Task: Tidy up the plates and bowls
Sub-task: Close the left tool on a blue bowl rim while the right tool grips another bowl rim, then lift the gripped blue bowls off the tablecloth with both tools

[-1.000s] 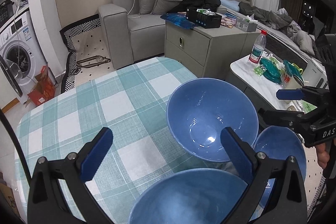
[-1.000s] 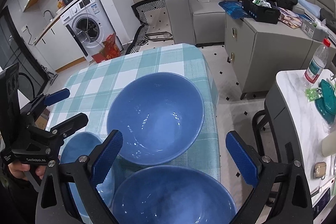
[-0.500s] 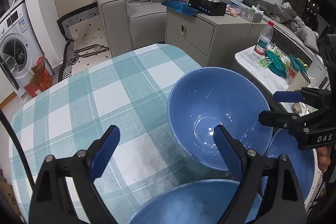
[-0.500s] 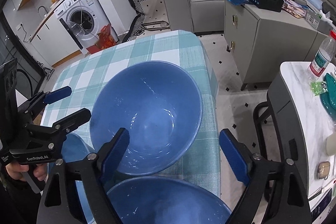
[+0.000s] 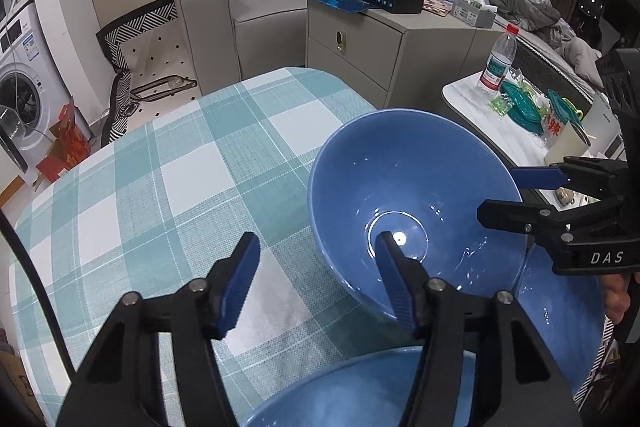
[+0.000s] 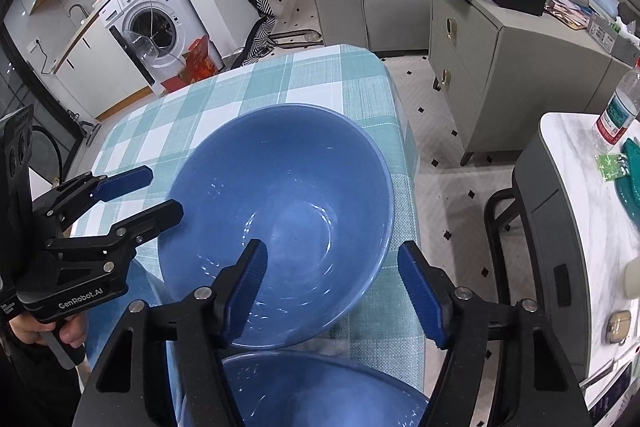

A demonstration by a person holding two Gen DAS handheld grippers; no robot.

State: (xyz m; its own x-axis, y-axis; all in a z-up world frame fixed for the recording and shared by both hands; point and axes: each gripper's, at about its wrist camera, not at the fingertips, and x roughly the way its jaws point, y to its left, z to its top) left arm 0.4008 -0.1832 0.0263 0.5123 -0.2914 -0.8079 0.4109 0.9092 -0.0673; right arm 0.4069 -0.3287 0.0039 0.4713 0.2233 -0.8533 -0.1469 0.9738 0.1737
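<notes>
The left gripper (image 5: 318,281) straddles the near-left rim of the big blue bowl (image 5: 416,203): one blue pad hangs outside over the checked tablecloth (image 5: 168,187), the other sits inside the bowl near its bottom ring. Its jaws have just been closing, with the bowl wall between them, but the pads do not press on it, so this claw is open. The right gripper (image 6: 334,281) does the same at the bowl's right rim, one pad inside the bowl and the other outside, over the cloth's edge. Those jaws have also just been closing round the rim and still show a gap (no grip there either). A bare hand (image 6: 48,331) holds the left tool's handle, seen low on the left from the right wrist.

The big bowl stands upright on the table, near its right edge. Nearer than it sits a second blue bowl (image 5: 360,391), its rim running under both tools. A third, smaller blue bowl (image 5: 560,311) shows to the right of the left gripper, partly behind the big one.

Farther off are a grey sofa (image 5: 256,3), a grey cabinet (image 5: 384,43), a washing machine (image 6: 156,27) at far left, and a white side table (image 5: 504,123) with a water bottle (image 5: 498,61) on the right.
</notes>
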